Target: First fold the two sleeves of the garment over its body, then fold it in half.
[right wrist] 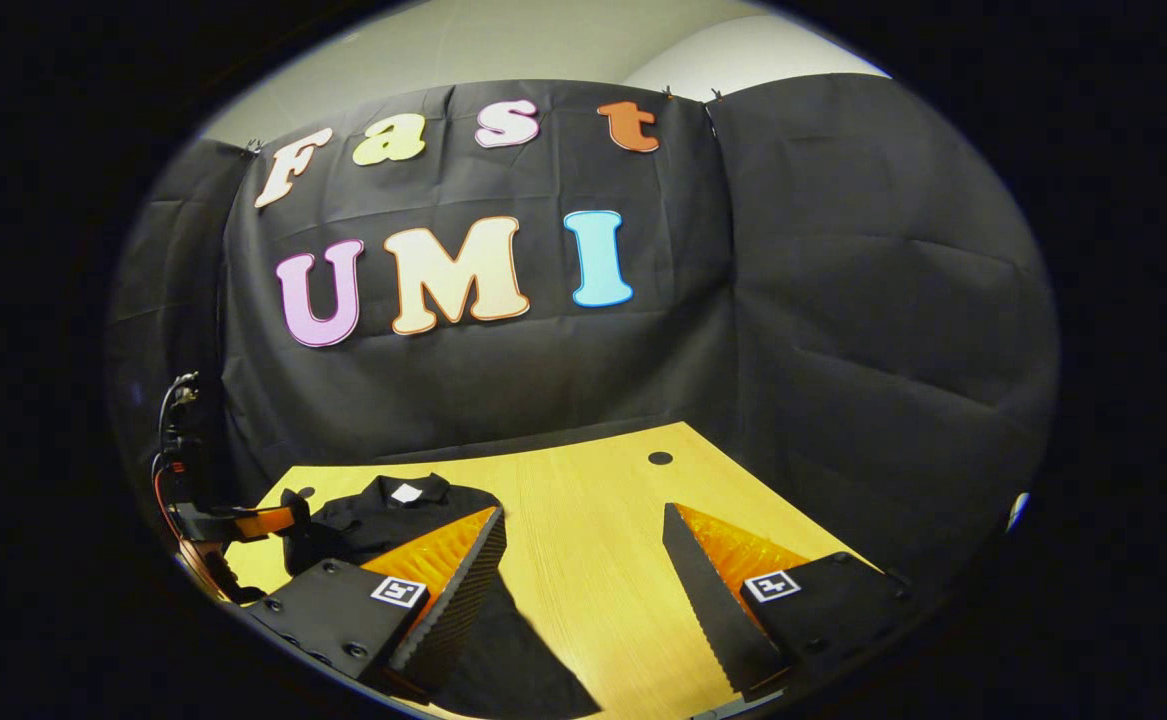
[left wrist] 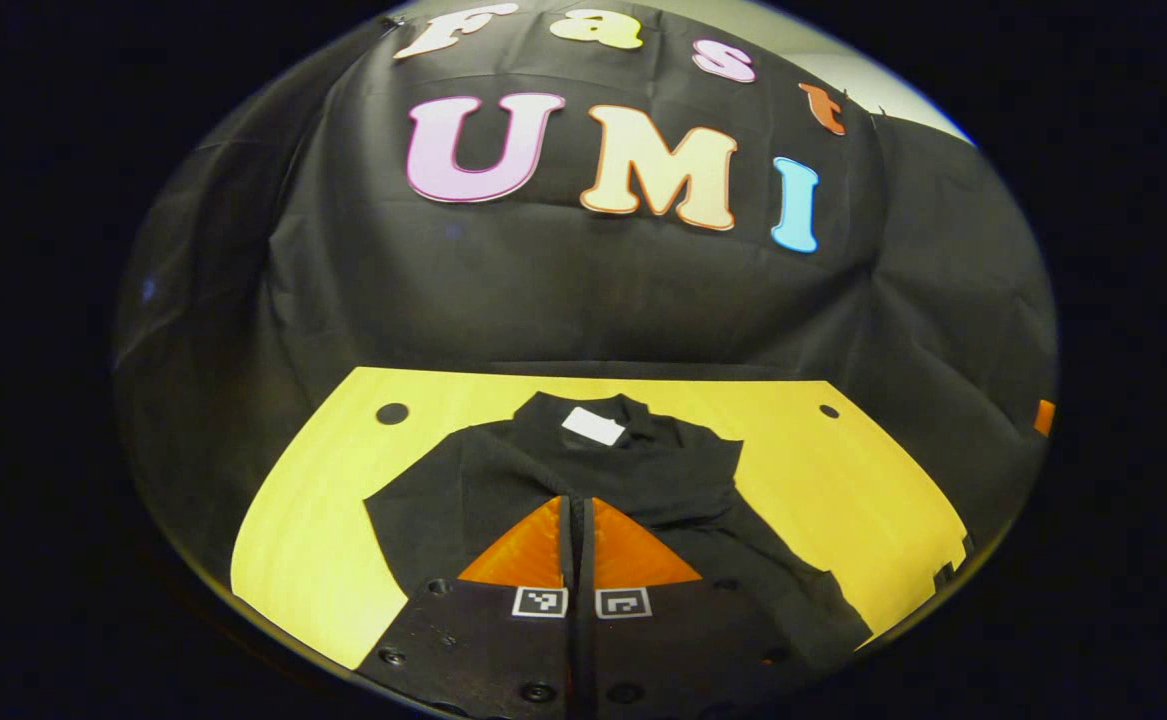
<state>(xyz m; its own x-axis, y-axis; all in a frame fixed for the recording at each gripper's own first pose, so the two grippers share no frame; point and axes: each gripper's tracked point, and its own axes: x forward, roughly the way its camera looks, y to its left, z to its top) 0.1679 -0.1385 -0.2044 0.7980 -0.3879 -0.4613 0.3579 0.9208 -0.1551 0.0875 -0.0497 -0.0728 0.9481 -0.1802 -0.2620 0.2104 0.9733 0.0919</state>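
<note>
A black garment [left wrist: 643, 480] lies flat on the yellow table [left wrist: 323, 560], its collar with a white label [left wrist: 593, 426] at the far end. One sleeve [left wrist: 803, 600] trails toward the near right. My left gripper [left wrist: 577, 502] hovers over the body, its fingers pressed together with dark cloth between them, apparently the other sleeve. In the right gripper view the garment [right wrist: 383, 515] sits at the left, with the left gripper [right wrist: 288, 520] at its edge. My right gripper [right wrist: 583, 512] stands open over bare table, one finger above a strip of black cloth [right wrist: 523, 660].
Black booth cloth walls the table on the far side and both flanks. Round holes [left wrist: 391, 412] [left wrist: 829, 410] mark the table's far corners, and another hole [right wrist: 659, 457] shows in the right gripper view. Bare wood [right wrist: 593, 600] spreads right of the garment.
</note>
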